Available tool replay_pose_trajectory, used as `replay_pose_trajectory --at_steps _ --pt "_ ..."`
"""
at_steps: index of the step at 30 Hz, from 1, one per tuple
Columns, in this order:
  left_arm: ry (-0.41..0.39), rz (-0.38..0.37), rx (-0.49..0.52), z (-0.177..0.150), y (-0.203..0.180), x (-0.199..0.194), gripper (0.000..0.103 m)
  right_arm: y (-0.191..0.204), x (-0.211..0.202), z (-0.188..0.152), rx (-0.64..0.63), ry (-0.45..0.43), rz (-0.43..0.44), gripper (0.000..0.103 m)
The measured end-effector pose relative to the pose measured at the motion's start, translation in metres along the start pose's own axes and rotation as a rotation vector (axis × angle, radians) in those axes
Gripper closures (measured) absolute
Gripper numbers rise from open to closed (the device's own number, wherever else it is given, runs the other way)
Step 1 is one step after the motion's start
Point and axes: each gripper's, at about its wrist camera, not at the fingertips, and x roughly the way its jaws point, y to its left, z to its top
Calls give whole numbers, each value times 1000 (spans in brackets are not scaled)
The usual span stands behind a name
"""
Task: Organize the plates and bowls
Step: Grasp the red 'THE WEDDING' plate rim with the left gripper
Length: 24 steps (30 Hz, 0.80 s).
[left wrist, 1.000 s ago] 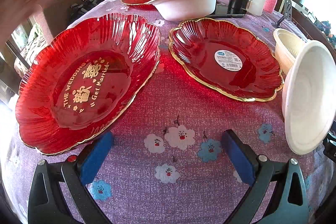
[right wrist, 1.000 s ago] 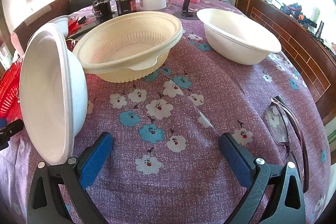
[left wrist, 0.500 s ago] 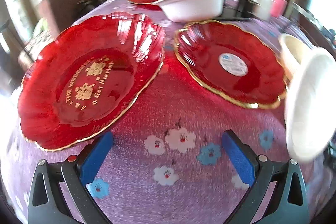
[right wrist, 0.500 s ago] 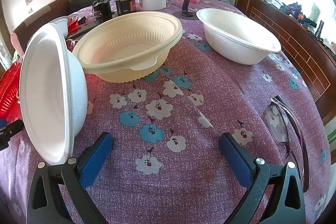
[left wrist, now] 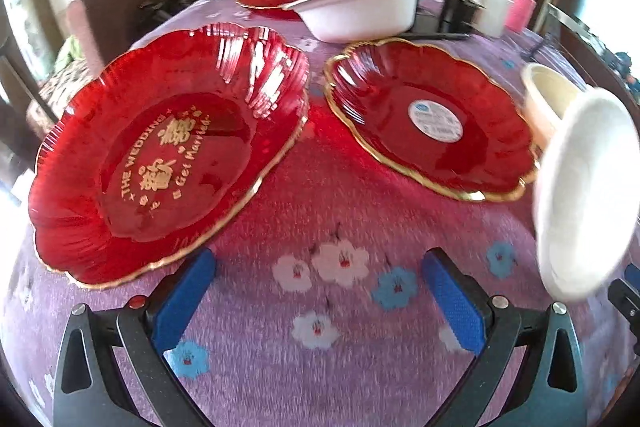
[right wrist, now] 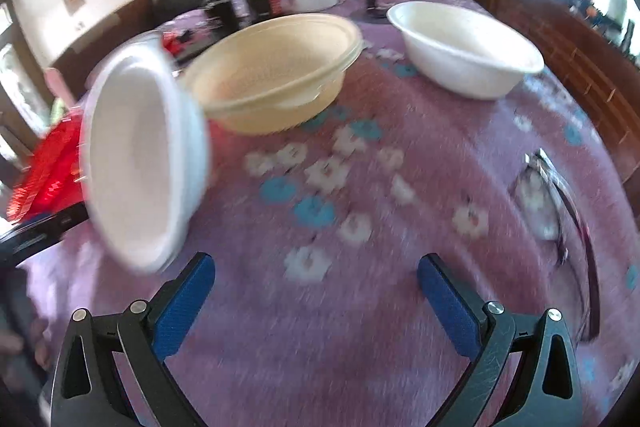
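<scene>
Over the purple worktop (right wrist: 400,327) both grippers have just started moving, fingers spread and empty. The white bowl (right wrist: 140,163) sits tipped on edge beside the red plates (left wrist: 168,155); stacking hasn't begun.

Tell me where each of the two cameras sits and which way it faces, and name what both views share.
Left wrist: on the left gripper, low over the floral tablecloth, facing two red plates, one lettered, one stickered; its blue fingers show, spread.
Right wrist: on the right gripper, facing a cream bowl, a white bowl and glasses; its blue fingers show, spread.
Shared: the tilted white bowl and the cream bowl.
</scene>
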Motion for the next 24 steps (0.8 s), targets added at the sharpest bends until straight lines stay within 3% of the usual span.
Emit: replay_pose_trajectory --at_steps 3,6,9,12,16,18,20,22,23,24 --pt "29 -122 66 -15 -2 -17 0 3 -35 -15 -23 -70 13 1" --pt "-15 -218 145 -45 3 -44 0 8 -64 -23 -43 -128 72 2" --pt "-98 -278 185 -71 20 -73 0 21 -79 -24 -68 -161 146 5" --pt "-164 -294 151 -81 58 -97 0 48 -82 -20 -115 -167 233 11" --pt "-223 -188 100 -66 116 -117 0 100 -80 -10 -182 -159 379 14" --pt "-225 -138 73 -56 138 -116 0 128 -70 -1 -201 -128 445 21" --pt "-199 -129 32 -38 161 -108 0 148 -56 11 -189 -86 488 41" --pt "-183 -108 -9 -21 180 -98 1 169 -39 21 -168 -30 540 42" --pt "-174 -102 -23 -13 187 -93 9 174 -31 26 -156 -10 555 42" --pt "-170 -108 -41 -5 195 -87 23 185 -20 31 -145 15 571 42"
